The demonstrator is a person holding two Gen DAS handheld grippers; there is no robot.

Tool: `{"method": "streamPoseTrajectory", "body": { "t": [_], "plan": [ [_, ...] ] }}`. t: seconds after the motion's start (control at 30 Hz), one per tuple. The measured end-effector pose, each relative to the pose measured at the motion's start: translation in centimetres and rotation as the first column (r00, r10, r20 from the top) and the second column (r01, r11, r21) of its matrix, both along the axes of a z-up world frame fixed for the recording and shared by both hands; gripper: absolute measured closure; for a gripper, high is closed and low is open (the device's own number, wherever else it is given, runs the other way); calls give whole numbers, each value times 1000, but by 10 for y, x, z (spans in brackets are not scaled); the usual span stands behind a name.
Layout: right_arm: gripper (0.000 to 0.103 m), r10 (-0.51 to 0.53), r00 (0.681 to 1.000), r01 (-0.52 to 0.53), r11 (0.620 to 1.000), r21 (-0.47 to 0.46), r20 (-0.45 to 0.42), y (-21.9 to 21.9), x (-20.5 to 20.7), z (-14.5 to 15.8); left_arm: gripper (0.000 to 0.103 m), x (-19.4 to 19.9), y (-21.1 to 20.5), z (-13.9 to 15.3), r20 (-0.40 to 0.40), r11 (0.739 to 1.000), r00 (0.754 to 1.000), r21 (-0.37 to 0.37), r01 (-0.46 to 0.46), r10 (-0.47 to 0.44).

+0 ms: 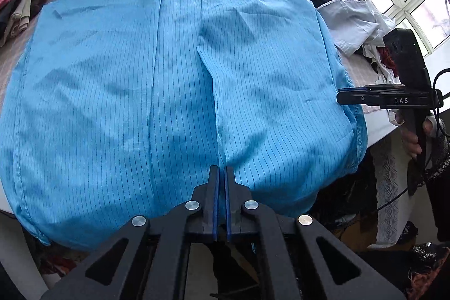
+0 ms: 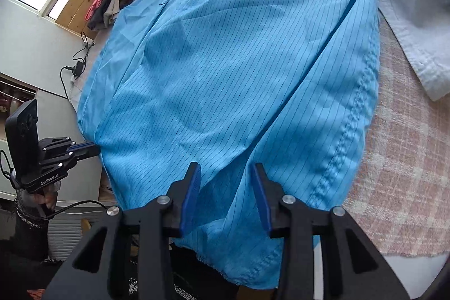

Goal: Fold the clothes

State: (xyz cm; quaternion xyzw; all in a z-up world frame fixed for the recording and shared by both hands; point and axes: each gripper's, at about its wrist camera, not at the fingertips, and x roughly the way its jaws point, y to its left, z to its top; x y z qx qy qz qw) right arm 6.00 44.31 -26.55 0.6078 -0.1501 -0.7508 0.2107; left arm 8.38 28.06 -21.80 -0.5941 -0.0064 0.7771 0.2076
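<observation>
The light blue pinstriped thin-fabric garment [image 1: 174, 80] lies spread flat on a table covered with a pink and white checked woven cloth [image 2: 402, 137], its near hem hanging a little over the table's front edge.

Starting at the left, the left gripper [image 1: 221, 173] has its 2 blue-padded fingers together at the near hem, right where the centre opening runs; whether a thin layer of fabric is pinched between them I cannot tell, as the pads hide the contact. The right gripper [image 2: 226, 173] sits over the hem nearer the right side seam, its fingers [image 2: 191, 187] apart with blue fabric lying between them but not pressed.

To do this step well, I judge that both grippers should catch only the hem at matching heights, 1 on each side, so the fold line runs straight across. The right one needs to bite the hem edge fully before any lift; a shallow pinch on this slippery cloth may slide out. Lifting both together and keeping the cloth taut between them should stop the open front panels from skewing.

The garment's long axis runs away from the person, hem near, collar at the far end, pinstripes following that axis.

At the far right a pale blue-white crumpled shirt [image 2: 419, 27] lies beside the garment, close enough to snag
</observation>
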Motion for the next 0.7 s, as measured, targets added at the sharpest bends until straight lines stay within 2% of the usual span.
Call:
{"method": "streamPoseTrajectory", "body": {
  "t": [0.07, 0.1, 0.13, 0.17, 0.23, 0.3, 0.37, 0.57, 0.63, 0.7],
  "plan": [
    [66, -6, 1000, 6, 998, -65, 4, -1, -1, -4, 100, 1, 6, -4, 11, 1000, 1000, -1, 16, -16],
    [70, 1, 1000, -1, 996, -93, -7, -4, -2, -5, 100, 1, 9, -6, 17, 1000, 1000, 2, 21, -21],
    [78, 6, 1000, -7, 993, -120, -14, -6, -3, -6, 100, 2, 11, -8, 24, 1000, 999, 5, 26, -26],
    [103, 4, 1000, -5, 990, -138, -8, -6, -3, -7, 100, 2, 14, -9, 31, 1000, 999, 7, 30, -30],
    [101, -6, 1000, 4, 992, -125, -20, -8, -3, -1, 100, 2, 18, -8, 40, 999, 998, 28, 38, -39],
    [101, -7, 998, -1, 993, -119, -67, -2, 4, 18, 100, 4, 22, 1, 46, 996, 998, 77, 47, -51],
    [101, -20, 997, 10, 991, -132, -78, 10, 12, 41, 100, 9, 32, 14, 33, 990, 996, 116, 78, -82],
    [101, -80, 990, 63, 987, -145, -115, 53, 29, 107, 100, 19, 66, 60, -39, 953, 981, 235, 193, -189],
    [101, -101, 985, 89, 992, -90, -138, 63, 28, 114, 98, 16, 75, 61, -67, 950, 976, 222, 218, -209],
    [100, -106, 990, 104, 994, -20, -98, 69, 21, 95, 100, 8, 82, 40, -37, 957, 973, 178, 229, -226]
  ]
}}
